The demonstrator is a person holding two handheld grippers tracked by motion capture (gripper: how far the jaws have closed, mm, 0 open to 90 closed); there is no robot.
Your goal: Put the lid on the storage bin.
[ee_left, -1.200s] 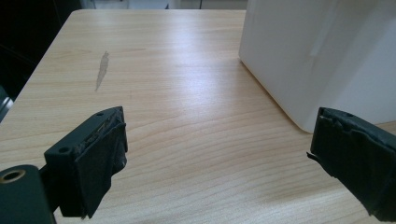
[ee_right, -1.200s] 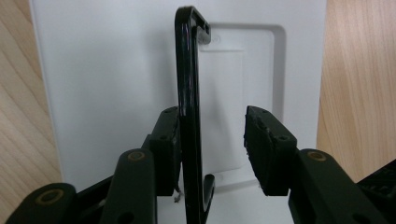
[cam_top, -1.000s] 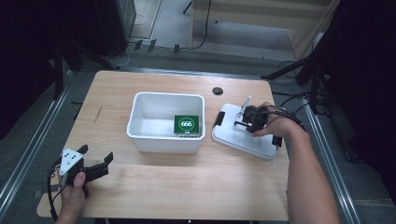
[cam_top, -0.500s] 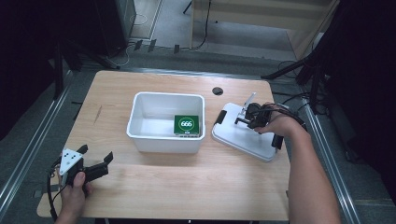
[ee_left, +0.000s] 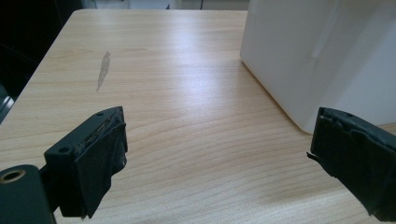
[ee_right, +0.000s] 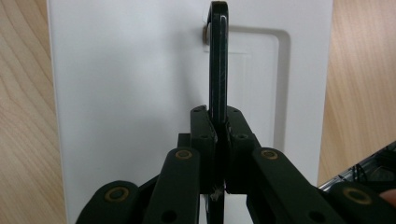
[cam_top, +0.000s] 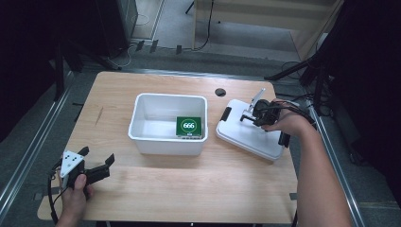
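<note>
A wooden table point(cam_top: 189, 189) is seen from above, with a white bin point(cam_top: 168, 124) standing near its middle; a green card marked 666 point(cam_top: 191, 126) is leaned inside the bin against its right wall. Just to the right of the bin, apart from it, a white lid point(cam_top: 248, 135) is laid flat on the table, black latches at its two ends. At the centre of the lid a thin black handle point(ee_right: 218, 56) is raised on edge, and it is pinched between the pads of the right gripper point(cam_top: 253, 113), whose jaws are drawn in narrow upon it. In the right gripper view the long axis of the handle is run straight away from the jaws, in line with them, so a clean upward lift is judged to be favoured. The bin is placed to the left of the held lid, which is the way any carry would have to be made. The left gripper point(cam_top: 97, 168) is held low at the near left corner, well apart from the lid, its jaws spread wide with nothing between them
</note>
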